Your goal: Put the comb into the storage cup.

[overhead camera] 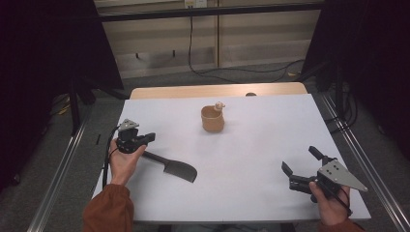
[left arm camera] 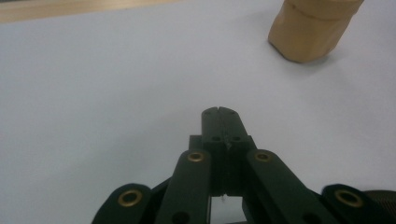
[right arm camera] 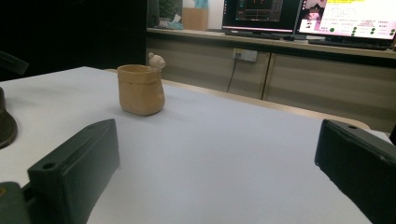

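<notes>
Spatula (overhead camera: 173, 166) first: we see the dark tool lying flat on the white table (overhead camera: 251, 145), near the left edge, its blade pointing toward the middle and its handle running back under our left hand. We judge nothing has been carried out on it yet; it rests on the surface, untouched by any jaw. Our left gripper (overhead camera: 151, 137) hovers just above the handle end, and in the left gripper view its jaws (left arm camera: 218, 112) are pressed tight together with nothing between them, aimed across bare table toward the tan cup. So a grasp looks some way off: those jaws would have to spread before they could take the handle. Over on the near right, our right gripper (overhead camera: 300, 160) sits well apart from everything, jaws spread wide and empty. Toward the far middle stands the little tan cup (overhead camera: 212, 119), upright, a small figure on its rim. If the spatula belongs in there, the pickup and the carry are both left.
</notes>
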{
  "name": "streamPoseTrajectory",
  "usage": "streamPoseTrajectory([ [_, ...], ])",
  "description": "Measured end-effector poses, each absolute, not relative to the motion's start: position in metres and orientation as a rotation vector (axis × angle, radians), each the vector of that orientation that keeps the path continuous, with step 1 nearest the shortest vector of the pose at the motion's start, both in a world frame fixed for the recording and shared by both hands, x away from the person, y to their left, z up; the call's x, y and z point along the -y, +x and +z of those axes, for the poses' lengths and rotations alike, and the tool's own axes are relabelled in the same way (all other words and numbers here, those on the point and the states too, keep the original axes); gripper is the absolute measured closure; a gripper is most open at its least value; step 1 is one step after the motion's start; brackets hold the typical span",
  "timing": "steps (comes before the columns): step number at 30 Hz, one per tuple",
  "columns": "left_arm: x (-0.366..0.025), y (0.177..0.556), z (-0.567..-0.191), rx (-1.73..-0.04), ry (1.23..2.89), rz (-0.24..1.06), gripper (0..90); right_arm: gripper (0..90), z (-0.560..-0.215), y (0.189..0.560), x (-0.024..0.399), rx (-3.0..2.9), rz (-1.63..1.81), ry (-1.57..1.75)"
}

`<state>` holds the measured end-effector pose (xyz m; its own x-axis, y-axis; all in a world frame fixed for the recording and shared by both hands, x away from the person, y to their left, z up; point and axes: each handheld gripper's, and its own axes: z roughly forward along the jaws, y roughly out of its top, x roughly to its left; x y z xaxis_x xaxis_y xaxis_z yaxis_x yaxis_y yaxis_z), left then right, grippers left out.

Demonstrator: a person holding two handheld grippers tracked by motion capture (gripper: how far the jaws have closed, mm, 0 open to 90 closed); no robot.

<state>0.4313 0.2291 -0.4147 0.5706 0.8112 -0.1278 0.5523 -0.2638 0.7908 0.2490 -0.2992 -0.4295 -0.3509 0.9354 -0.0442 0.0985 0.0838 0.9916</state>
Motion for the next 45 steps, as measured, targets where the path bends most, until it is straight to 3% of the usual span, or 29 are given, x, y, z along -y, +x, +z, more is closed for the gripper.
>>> streamPoseTrajectory([
  [19,-0.233,0.439,-0.429,-1.160,2.108,0.388,90.0,0.0,-0.430,0.249,0.298,-1.596,1.357,1.052],
  [45,-0.246,0.431,-0.445,-1.208,2.133,0.405,90.0,0.0,-0.430,0.250,0.298,-1.606,1.354,1.046],
])
